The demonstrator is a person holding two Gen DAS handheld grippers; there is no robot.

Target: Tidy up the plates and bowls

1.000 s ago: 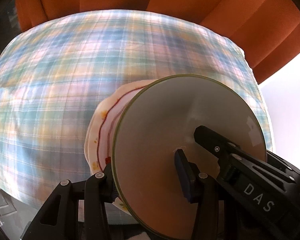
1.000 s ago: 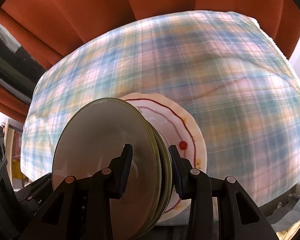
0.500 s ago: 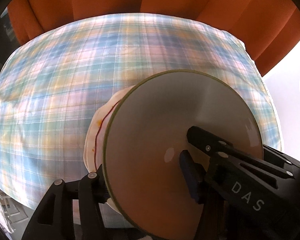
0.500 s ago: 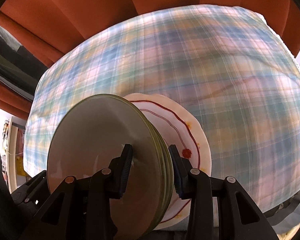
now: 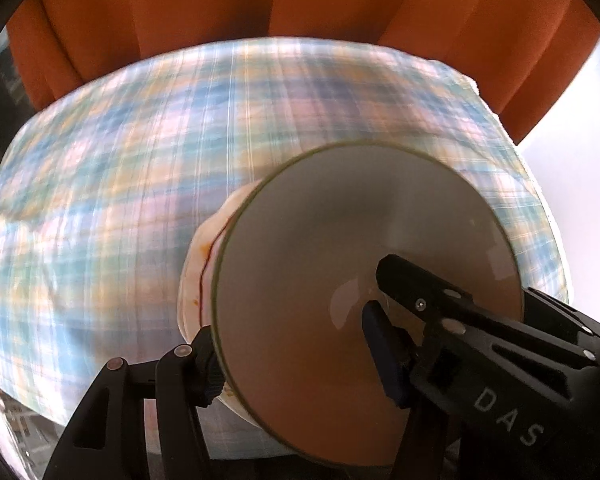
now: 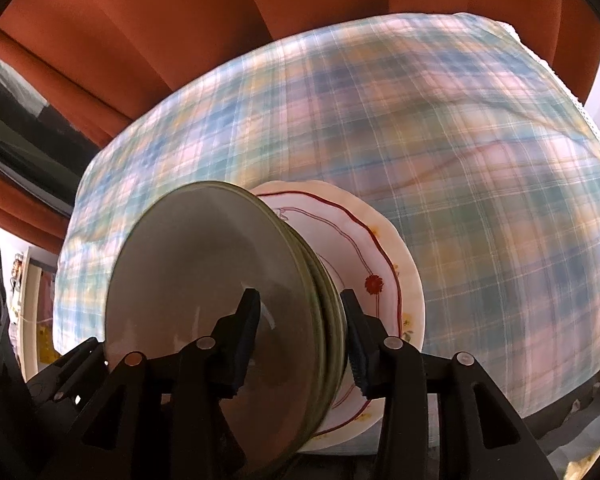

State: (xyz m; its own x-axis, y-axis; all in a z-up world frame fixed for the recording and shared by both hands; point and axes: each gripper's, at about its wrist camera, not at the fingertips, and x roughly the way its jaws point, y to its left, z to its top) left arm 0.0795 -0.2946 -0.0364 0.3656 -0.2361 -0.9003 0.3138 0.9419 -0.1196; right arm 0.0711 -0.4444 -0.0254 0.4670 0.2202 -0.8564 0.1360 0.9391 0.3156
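The stack of green-rimmed plates (image 6: 220,300) rests on the floral plate (image 6: 384,280), low on the plaid tablecloth (image 6: 420,140). My left tongs (image 5: 296,352) and right tongs (image 6: 300,332) straddle opposite rims, jaws opening, pads apparently clear; I judge I am releasing the settled stack.

stacked plates (image 6: 220,300) lie on a wider plate (image 6: 384,264), on the tablecloth (image 6: 480,180).

White letters "DAS" stand on the right gripper (image 5: 384,280), seen from the left wrist.
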